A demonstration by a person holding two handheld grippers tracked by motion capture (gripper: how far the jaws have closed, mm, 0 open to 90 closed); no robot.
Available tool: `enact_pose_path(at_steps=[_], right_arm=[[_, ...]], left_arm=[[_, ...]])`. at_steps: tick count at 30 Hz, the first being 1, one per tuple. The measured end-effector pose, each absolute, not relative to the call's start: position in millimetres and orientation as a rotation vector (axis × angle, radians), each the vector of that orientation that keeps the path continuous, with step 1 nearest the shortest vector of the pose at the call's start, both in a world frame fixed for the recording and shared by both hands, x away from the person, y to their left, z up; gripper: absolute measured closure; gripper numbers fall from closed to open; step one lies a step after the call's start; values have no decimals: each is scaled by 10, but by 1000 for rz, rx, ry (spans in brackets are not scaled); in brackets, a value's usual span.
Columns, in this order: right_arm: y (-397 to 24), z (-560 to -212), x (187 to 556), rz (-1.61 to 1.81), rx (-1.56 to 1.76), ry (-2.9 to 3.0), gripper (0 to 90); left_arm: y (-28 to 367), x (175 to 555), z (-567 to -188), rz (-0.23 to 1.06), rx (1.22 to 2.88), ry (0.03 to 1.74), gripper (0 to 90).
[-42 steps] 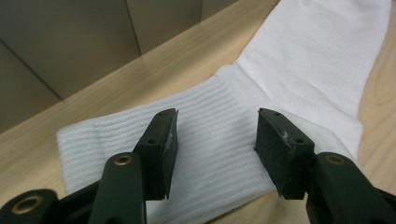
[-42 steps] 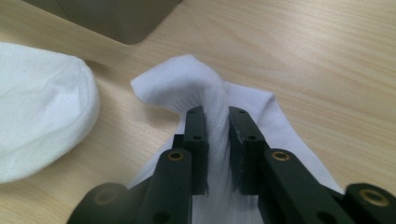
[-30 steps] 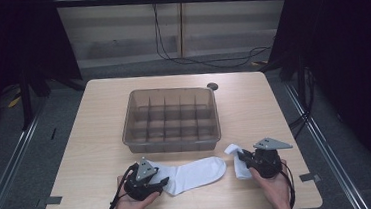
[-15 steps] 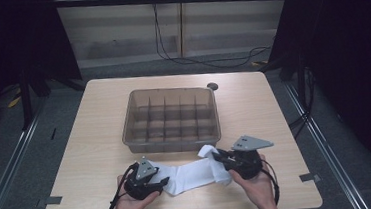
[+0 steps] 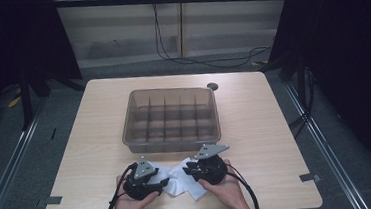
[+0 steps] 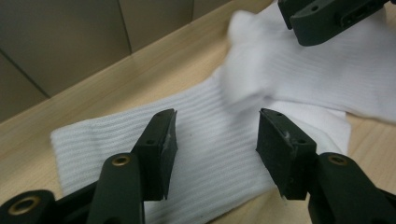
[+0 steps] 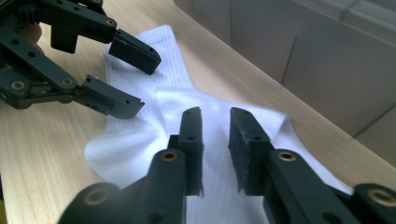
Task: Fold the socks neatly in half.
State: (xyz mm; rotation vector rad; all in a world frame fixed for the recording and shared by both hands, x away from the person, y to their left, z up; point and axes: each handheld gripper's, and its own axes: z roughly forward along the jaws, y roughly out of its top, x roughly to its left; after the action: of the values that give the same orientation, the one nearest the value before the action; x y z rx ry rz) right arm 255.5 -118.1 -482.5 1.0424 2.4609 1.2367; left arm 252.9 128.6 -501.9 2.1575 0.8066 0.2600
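Jaws of the right gripper (image 7: 215,140) have just been opening, nothing pinched, above the folded white sock (image 7: 154,135). Left gripper (image 6: 215,140) jaws stand spread over its cuff on the counter (image 5: 275,127).

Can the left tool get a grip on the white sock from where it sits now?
Probably yes: the left tool has its jaws open right over the white sock, nothing between them; the right tool sits off at the folded end.

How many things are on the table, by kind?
White sock: 1, folded over on itself
Clear compartment bin: 1
Small dark round disc near the table's far edge: 1
Handheld grippers: 2, left gripper and right gripper, both at the sock
Total: 5
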Motion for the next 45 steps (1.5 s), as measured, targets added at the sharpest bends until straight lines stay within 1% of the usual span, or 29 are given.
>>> enact_pose_path(at_steps=[1, 4, 6, 8, 10, 11, 14, 17, 19, 21, 23, 24, 27, 28, 31, 36, 38, 42, 45], right_arm=[[-1188, -4812, 2550, 1245, 1048, 2458, 701], [-1290, -4729, 2517, 1272, 1064, 2425, 693], [-1396, -4688, 2494, 1261, 1087, 2399, 717], [-1525, -4671, 2468, 1254, 1119, 2371, 771], [-1642, -4680, 2435, 1238, 1166, 2338, 795], [-1679, -4691, 2422, 1232, 1181, 2326, 797], [-1801, -4740, 2366, 1200, 1226, 2297, 774], [-1930, -4770, 2319, 1180, 1277, 2247, 703], [-1992, -4782, 2295, 1186, 1302, 2224, 668], [-2014, -4805, 2288, 1173, 1311, 2223, 644], [-2015, -4847, 2296, 1153, 1305, 2241, 644], [-2004, -4868, 2298, 1145, 1311, 2242, 652], [-1985, -4937, 2326, 1112, 1329, 2258, 703], [-1987, -4966, 2342, 1087, 1348, 2259, 735], [-2025, -5012, 2353, 1086, 1379, 2258, 747], [-2054, -5037, 2349, 1108, 1379, 2255, 753], [-2055, -5036, 2351, 1103, 1378, 2254, 753], [-2059, -5037, 2355, 1104, 1380, 2252, 747], [-2063, -5037, 2359, 1105, 1380, 2249, 743]], left_arm=[[1294, 2531, -5008, 271, 2165, 798, 480], [1305, 2527, -4994, 275, 2152, 798, 480], [1307, 2523, -4978, 272, 2143, 807, 482], [1301, 2524, -4949, 270, 2135, 802, 492], [1280, 2528, -4907, 258, 2130, 778, 547], [1260, 2536, -4879, 255, 2121, 766, 554], [1180, 2550, -4825, 238, 2116, 736, 581], [1090, 2582, -4818, 247, 2118, 714, 572], [1036, 2616, -4838, 224, 2112, 707, 579], [978, 2639, -4873, 219, 2138, 703, 617], [936, 2649, -4908, 202, 2170, 697, 683], [917, 2653, -4932, 194, 2184, 696, 694], [884, 2630, -4974, 209, 2213, 694, 694], [880, 2614, -4978, 205, 2214, 696, 694], [887, 2585, -4969, 212, 2230, 680, 694], [879, 2555, -4910, 222, 2220, 671, 617], [871, 2524, -4841, 219, 2198, 651, 625], [766, 2448, -4731, 187, 2178, 576, 692], [623, 2421, -4758, 156, 2201, 545, 687]])
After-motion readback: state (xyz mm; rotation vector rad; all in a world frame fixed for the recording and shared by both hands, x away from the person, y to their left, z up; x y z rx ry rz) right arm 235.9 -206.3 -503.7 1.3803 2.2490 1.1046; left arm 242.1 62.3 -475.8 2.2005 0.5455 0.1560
